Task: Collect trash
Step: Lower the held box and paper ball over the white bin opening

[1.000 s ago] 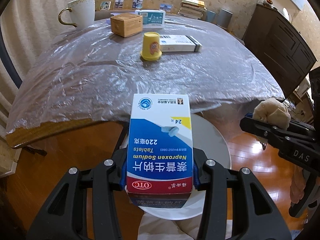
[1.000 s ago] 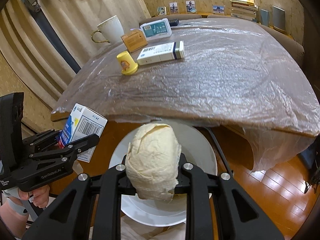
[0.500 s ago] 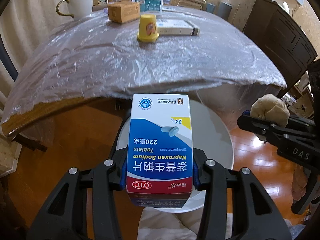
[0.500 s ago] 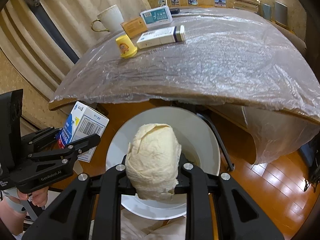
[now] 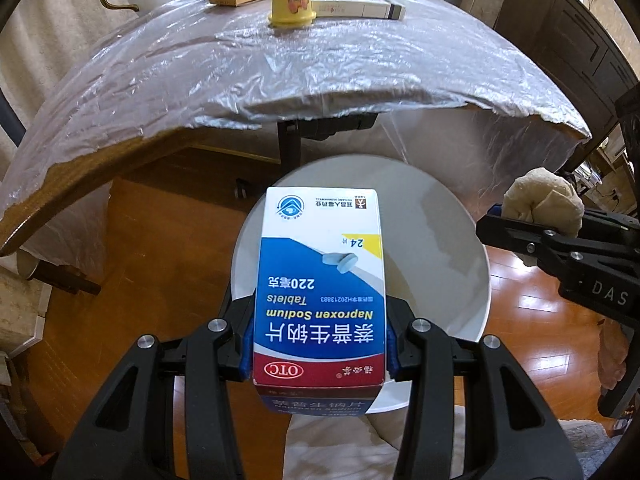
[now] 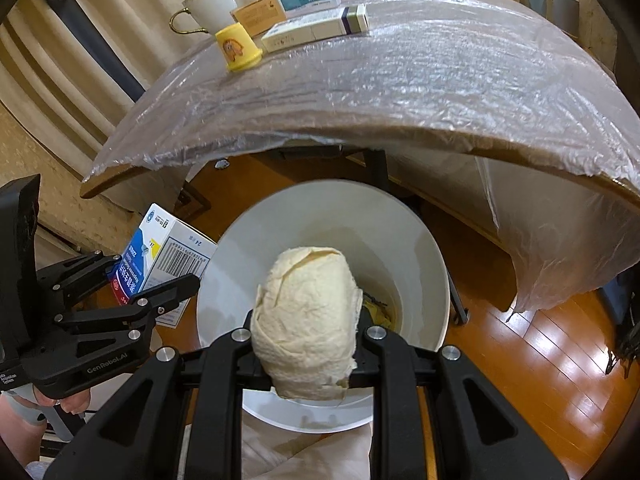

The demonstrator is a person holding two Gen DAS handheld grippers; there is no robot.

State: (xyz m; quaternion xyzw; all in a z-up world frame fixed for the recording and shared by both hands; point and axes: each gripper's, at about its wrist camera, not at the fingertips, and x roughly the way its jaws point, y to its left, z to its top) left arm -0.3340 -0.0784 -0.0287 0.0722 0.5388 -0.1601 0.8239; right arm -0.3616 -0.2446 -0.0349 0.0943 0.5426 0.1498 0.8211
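A: What's the biggest thing there?
B: The desk (image 5: 320, 68), wrapped in clear plastic film, carrying a yellow cup (image 5: 291, 0), flat cartons and a white mug (image 6: 212, 4).

A: And below it?
B: A white bin (image 6: 432, 256) on the wooden floor (image 5: 160, 248), just off the desk's edge.

A: The left tool?
B: The left tool (image 5: 320, 340) clamps a blue-and-white tablet box (image 5: 320, 280) by its sides, held over the bin's rim.

A: The right one?
B: The right tool (image 6: 308, 340) is pinched tight on a crumpled wad of paper (image 6: 308, 316), hanging above the bin's mouth.
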